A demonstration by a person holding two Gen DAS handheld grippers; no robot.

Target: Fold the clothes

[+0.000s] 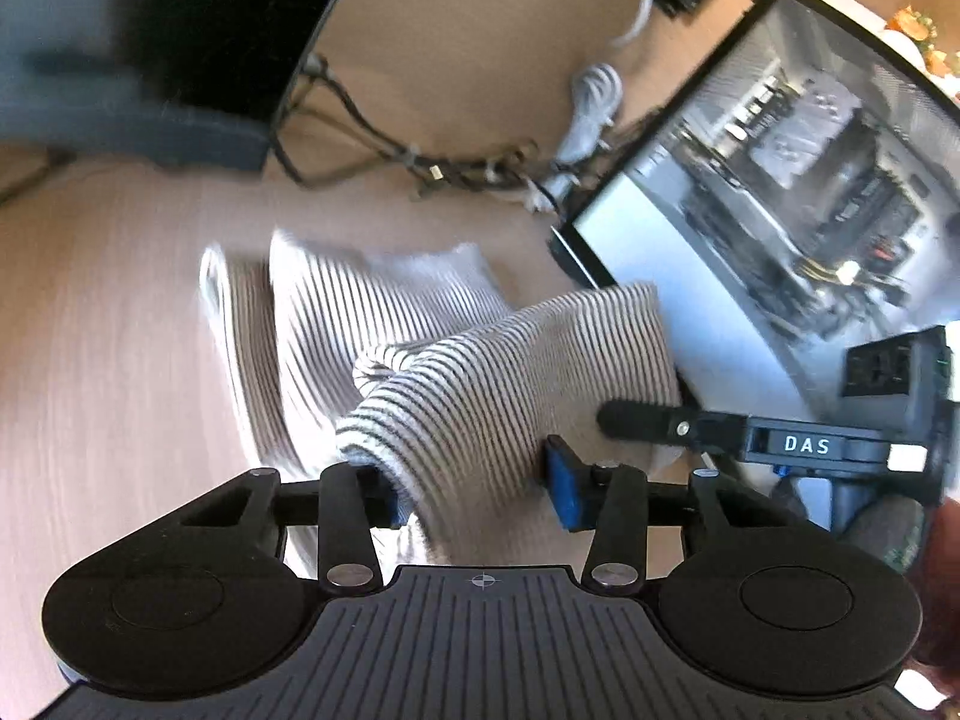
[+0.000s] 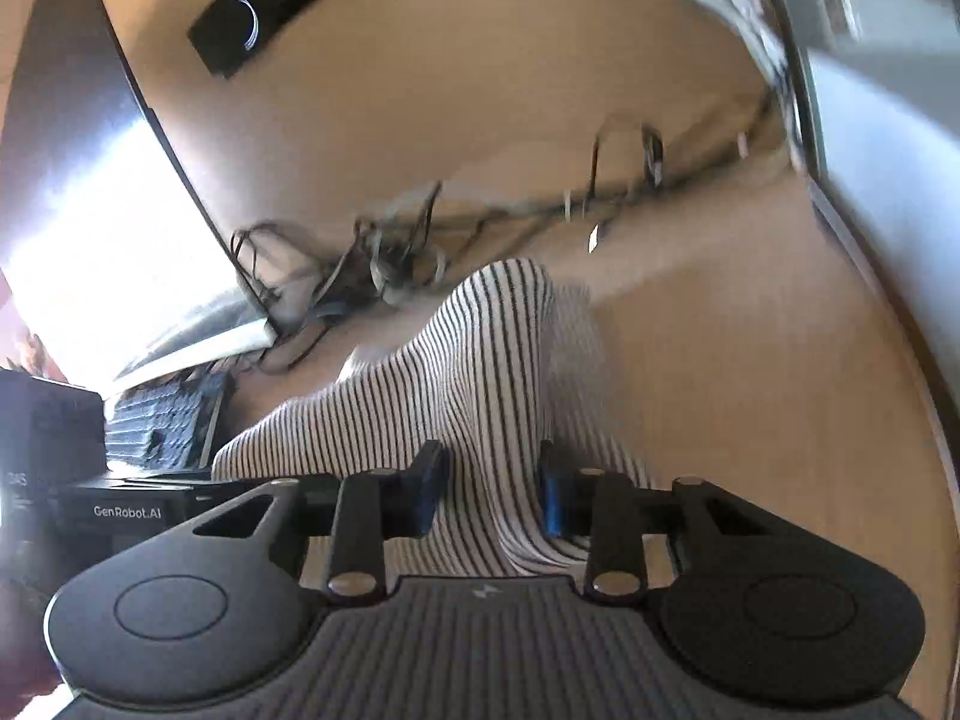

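While both views are smeared by motion, the striped garment point(image 1: 456, 372) shows clearly, lying bunched on the wooden desk point(image 1: 108, 360) and rising toward both tools. The left gripper point(image 1: 480, 486) has its blue pads spread fairly wide with a fold of cloth running between them; whether they pinch it I cannot tell. The right gripper point(image 2: 489, 492) stands narrower, its pads touching the striped cloth on either side, so it appears to hold it.

Bare desk lies open to the left of the garment in the left view. A tangle of cables point(image 1: 456, 168) borders the far edge, and a monitor point(image 1: 780, 192) crowds the right side. A keyboard point(image 2: 162, 420) sits near the cloth in the right view.

Readable writing: "DAS" point(image 1: 807, 445) on the other tool, and "GenRobot.AI" point(image 2: 127, 512).
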